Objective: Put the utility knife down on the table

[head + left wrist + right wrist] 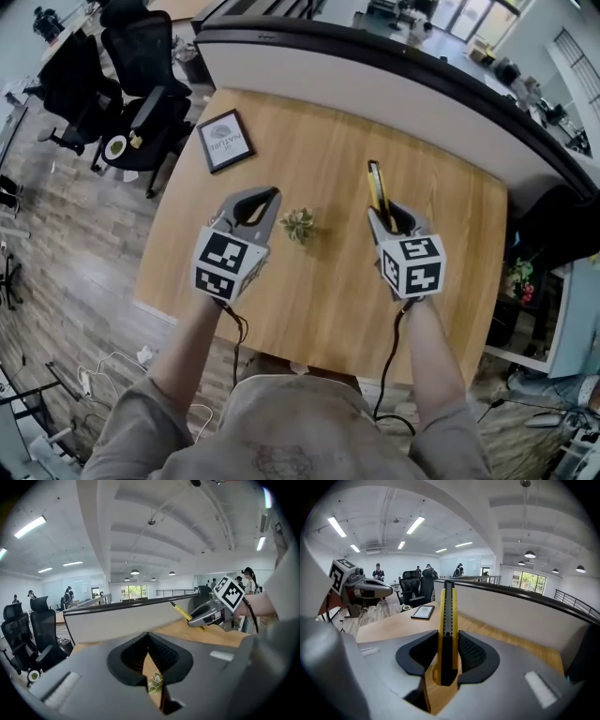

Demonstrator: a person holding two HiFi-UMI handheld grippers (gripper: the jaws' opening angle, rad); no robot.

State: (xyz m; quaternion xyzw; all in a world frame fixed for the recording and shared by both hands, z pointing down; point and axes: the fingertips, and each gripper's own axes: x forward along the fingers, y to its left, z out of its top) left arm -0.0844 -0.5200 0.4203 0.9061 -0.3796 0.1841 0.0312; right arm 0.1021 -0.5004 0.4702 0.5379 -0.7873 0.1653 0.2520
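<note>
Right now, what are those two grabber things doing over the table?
A person holds a gripper in each hand over the wooden table. The right gripper is clamped on a yellow utility knife, which isn't laid down yet. The left gripper is shut and empty, near a little plant.

2 grippers [272, 195] [388, 217], 1 utility knife [376, 186], 1 plant [298, 225], 1 frame [225, 141]

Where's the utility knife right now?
The utility knife is clamped in the right claw, right of centre in the head view, over the table and right of the small plant.
</note>
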